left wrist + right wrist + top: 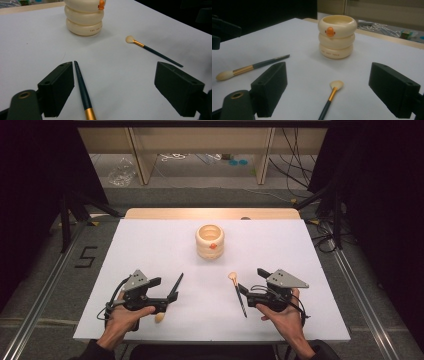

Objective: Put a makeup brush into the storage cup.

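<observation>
A cream ringed cup [210,241] with an orange duck bill stands upright at the table's middle back. Two dark-handled makeup brushes lie flat on the white table [150,245]. The round-tipped brush [170,295] lies by my left gripper [164,290], which is open; in the left gripper view its handle [81,82] runs between the jaws, close to the left one. The small fan brush [239,292] lies just left of my right gripper [252,281], also open; the brush [332,93] rests on the table between its jaws. Neither brush is clamped.
The cup [84,18] sits ahead of both grippers with bare white surface around it. A wooden strip [210,213] borders the table's far edge. Beyond it are floor, cables and shelving legs. Metal rails run along both sides.
</observation>
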`<state>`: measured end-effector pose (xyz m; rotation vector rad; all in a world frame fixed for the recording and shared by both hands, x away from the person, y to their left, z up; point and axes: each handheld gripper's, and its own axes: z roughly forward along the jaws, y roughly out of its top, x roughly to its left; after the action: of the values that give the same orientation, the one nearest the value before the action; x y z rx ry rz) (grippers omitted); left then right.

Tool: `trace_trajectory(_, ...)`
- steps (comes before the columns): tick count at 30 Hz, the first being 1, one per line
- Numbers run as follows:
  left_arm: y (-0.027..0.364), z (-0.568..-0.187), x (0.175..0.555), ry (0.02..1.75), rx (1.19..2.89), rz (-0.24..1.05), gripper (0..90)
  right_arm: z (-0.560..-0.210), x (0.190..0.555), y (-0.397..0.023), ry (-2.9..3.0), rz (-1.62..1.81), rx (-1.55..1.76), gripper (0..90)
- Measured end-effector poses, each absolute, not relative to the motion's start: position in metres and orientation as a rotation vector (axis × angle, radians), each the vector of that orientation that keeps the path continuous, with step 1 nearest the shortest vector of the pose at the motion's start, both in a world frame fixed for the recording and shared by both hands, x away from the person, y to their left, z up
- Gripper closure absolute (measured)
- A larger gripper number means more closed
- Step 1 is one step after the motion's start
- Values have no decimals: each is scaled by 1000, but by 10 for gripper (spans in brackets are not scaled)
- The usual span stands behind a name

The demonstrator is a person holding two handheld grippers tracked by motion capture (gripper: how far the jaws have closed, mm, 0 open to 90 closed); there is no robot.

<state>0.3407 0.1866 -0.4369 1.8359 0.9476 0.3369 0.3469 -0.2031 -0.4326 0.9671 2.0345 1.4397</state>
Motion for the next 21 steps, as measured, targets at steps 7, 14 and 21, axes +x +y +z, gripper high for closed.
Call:
trace_trajectory(7, 188, -431, 350, 946, 1936, 309, 164, -433, 345, -201, 2053, 1435, 959, 167)
trace_trajectory(14, 190, -435, 365, 956, 2061, 260, 204, -434, 346, -200, 2078, 1432, 954, 176)
trace_trajectory(21, 186, -443, 380, 948, 2228, 224, 275, -435, 345, -197, 2102, 1422, 939, 192)
